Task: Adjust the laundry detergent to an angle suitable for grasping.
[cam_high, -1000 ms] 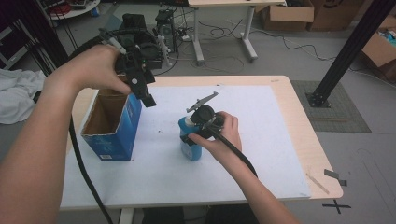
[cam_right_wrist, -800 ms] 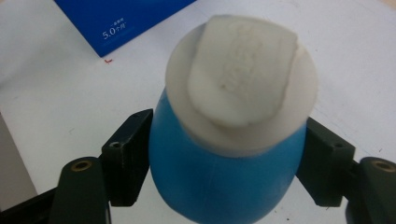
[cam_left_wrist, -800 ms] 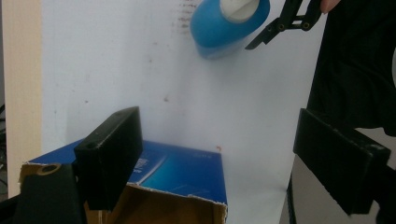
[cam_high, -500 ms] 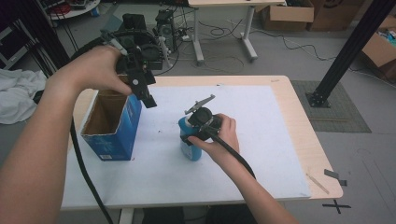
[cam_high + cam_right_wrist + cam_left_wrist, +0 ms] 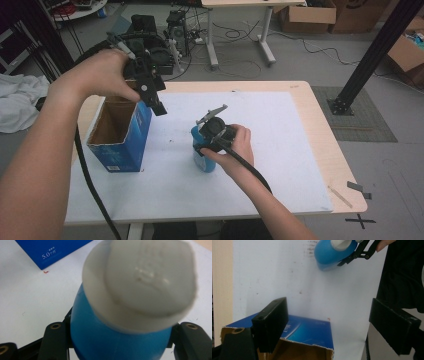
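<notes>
Since a second ago, the right gripper (image 5: pixel 202 145) has just been closing its jaws, and they now press on both sides of a blue bottle (image 5: pixel 204 156) with a white cap (image 5: pixel 141 280), gripping it low on its body; earlier the same jaws stood wide around it. The bottle stands upright on the white sheet (image 5: pixel 280 150) covering the wooden table (image 5: pixel 325 150), near the middle and a little toward the person's side, in the same spot as before. The right hand (image 5: pixel 235 150) that carries the gripper has barely shifted

The left gripper (image 5: pixel 150 95) hangs in the air above the far corner of an open blue cardboard box (image 5: pixel 122 142), its jaws parted wide with nothing between them, much as they stood a second ago. In the left gripper view the box's torn brown rim (image 5: pixel 307 345) lies just below the jaws, with the bottle and the right gripper's black linkage farther off at the top

The box stands to the left of the bottle, near but apart, with bare sheet between them. A black cable (image 5: pixel 87 175) trails from the left gripper down past the box's near side. Beyond the table are a black metal post (image 5: pixel 370 55), cardboard cartons (image 5: pixel 305 17) and computer gear (image 5: pixel 170 35) on the floor
</notes>
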Demonstrator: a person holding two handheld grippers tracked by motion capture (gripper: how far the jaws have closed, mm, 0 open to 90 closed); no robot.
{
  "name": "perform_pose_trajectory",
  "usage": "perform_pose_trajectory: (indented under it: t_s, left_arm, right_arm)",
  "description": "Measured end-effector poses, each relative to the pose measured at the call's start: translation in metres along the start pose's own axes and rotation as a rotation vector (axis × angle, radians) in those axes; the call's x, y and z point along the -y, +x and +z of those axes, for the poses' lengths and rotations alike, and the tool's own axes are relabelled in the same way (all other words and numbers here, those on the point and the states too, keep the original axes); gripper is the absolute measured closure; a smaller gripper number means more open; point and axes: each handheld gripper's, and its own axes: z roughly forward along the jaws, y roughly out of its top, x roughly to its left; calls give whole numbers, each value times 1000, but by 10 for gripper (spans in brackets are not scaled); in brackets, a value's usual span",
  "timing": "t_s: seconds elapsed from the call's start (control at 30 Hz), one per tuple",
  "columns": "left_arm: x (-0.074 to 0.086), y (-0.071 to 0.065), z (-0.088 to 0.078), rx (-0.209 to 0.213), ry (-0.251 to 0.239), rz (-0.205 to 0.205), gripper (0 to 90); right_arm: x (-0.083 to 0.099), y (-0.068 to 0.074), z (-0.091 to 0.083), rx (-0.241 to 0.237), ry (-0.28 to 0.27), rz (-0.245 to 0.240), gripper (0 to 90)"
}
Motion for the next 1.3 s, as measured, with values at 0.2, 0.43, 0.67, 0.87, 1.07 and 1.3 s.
perform_pose_trajectory:
  t_s: [0.2,0.43,0.67,0.87,1.07,1.3]
  left_arm:
    - [-1,0,0,0,2,2,167]
    - [0,0,1,0,-1,1,167]
    - [-1,0,2,4,5,3,168]
    - [-1,1,1,3,0,1,168]
    - [0,2,2,3,3,-1,169]
    - [1,3,2,3,-2,-4,169]
  right_arm:
    - [1,1,0,3,-8,4,391]
    - [2,0,0,11,-15,7,411]
    - [3,-2,-2,3,-17,7,417]
    - [5,-4,-2,-7,-29,-3,422]
    - [5,-7,-3,-22,-38,-12,425]
    - [2,-13,-10,-58,-75,-33,426]
